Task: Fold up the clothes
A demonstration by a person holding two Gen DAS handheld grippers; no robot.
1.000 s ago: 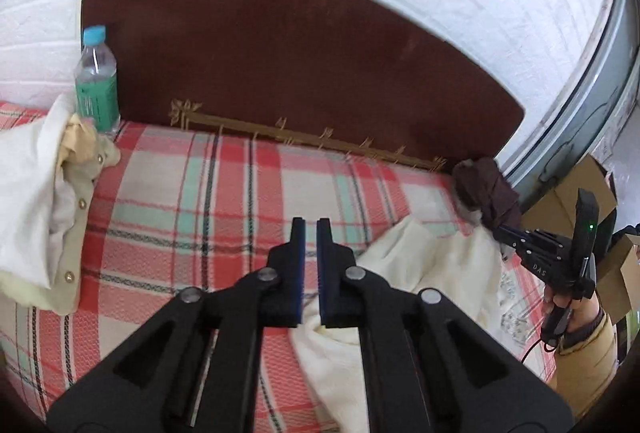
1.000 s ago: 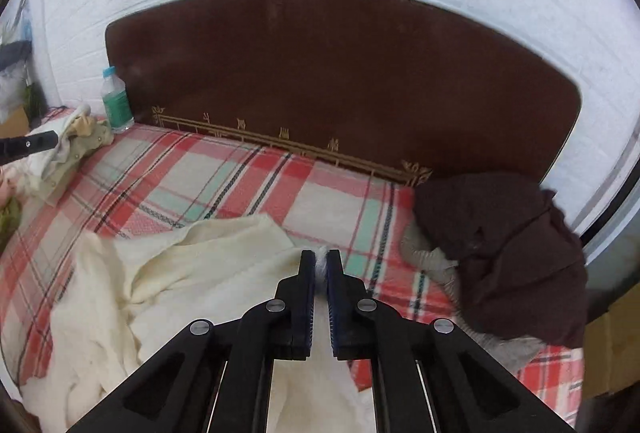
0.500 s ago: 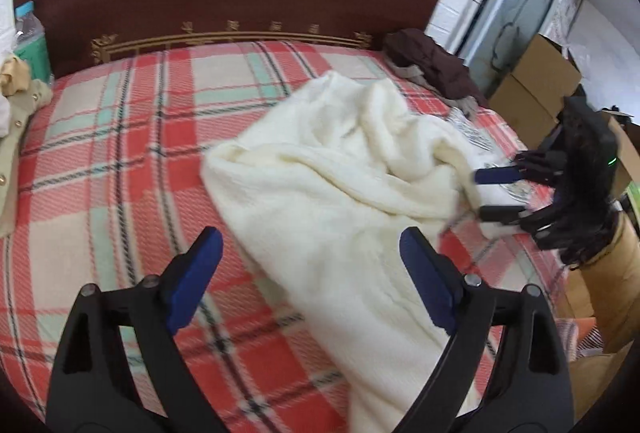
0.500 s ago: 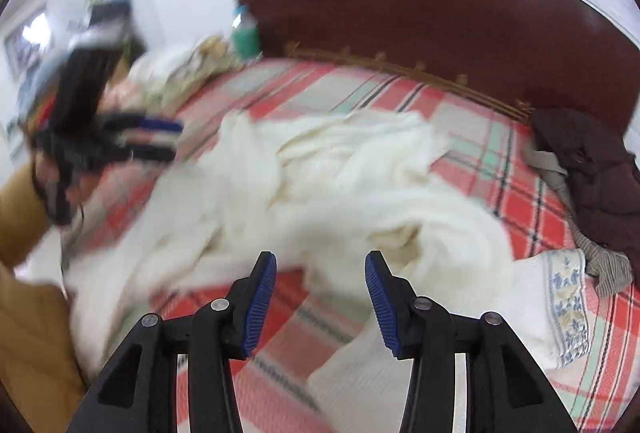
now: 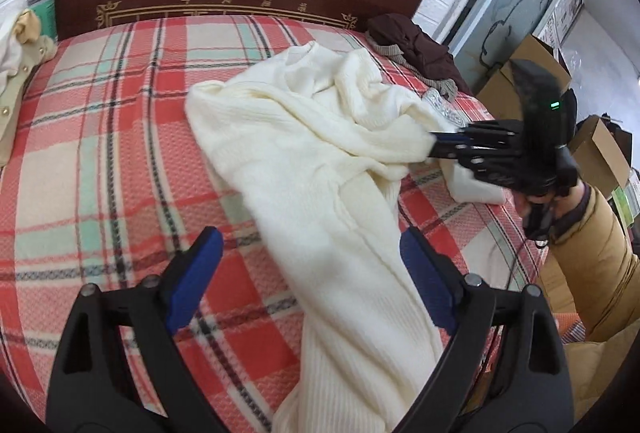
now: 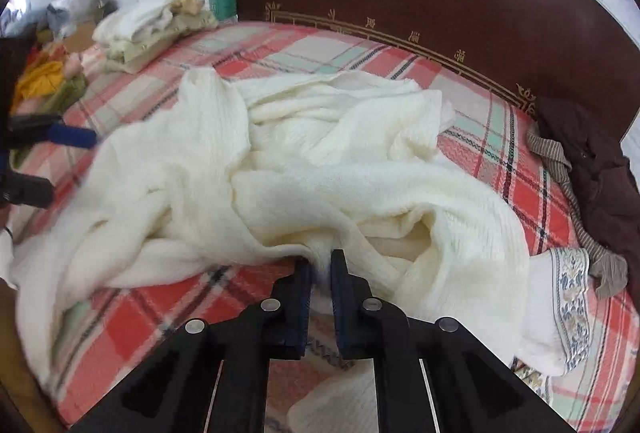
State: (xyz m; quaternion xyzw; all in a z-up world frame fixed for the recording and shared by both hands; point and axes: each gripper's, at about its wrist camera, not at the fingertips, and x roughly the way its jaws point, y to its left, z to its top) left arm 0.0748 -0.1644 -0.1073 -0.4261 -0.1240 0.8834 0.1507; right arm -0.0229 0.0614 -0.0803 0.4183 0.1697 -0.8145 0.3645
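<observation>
A cream knit sweater [image 5: 320,161] lies crumpled across the plaid bed [image 5: 100,137]. My left gripper [image 5: 310,273] is open above the sweater's near part, which runs down between its blue pads. My right gripper [image 6: 321,267] is shut on a bunched fold of the sweater [image 6: 304,169] at its near edge. In the left wrist view the right gripper [image 5: 436,147] pinches the sweater's right side. In the right wrist view the left gripper [image 6: 70,137] shows blurred at the far left, open.
A dark brown garment [image 5: 416,45] lies by the headboard at the right [image 6: 592,169]. Folded pale clothes [image 6: 148,33] and a water bottle [image 5: 42,5] sit at the left. A white embroidered cloth [image 6: 568,293] lies at the right. Cardboard boxes [image 5: 596,149] stand beside the bed.
My right gripper closed on a fold of the sweater after opening half a second ago. My left gripper stayed open and shifted a little over the sweater.
</observation>
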